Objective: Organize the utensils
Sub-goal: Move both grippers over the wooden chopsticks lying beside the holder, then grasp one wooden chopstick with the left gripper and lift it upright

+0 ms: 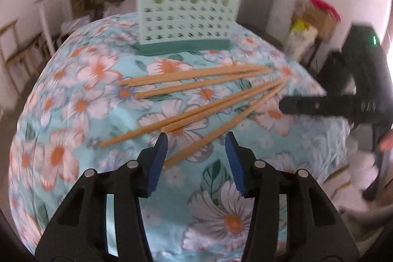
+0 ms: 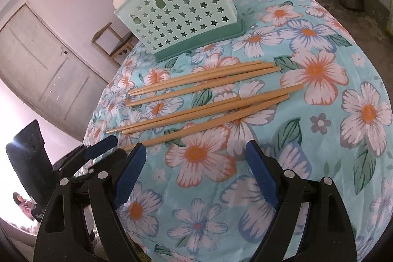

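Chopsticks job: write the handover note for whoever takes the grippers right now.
Left gripper: open, nothing held; the nearest chopstick's end lies between its fingers, unpinched.
Right gripper: open wide, empty, above the tablecloth.
Chopsticks: all loose on the cloth, in front of the green holder.
Done: no chopstick shows in the holder.
Left: pick up each chopstick and stand it in the holder.

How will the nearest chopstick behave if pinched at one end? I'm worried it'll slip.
The nearest chopstick looks thin, straight and wooden, so probably stiff and light. Held by one end, its long free length may swing or pivot between the pads. Lying flat on the soft floral cloth, it might press in rather than roll.
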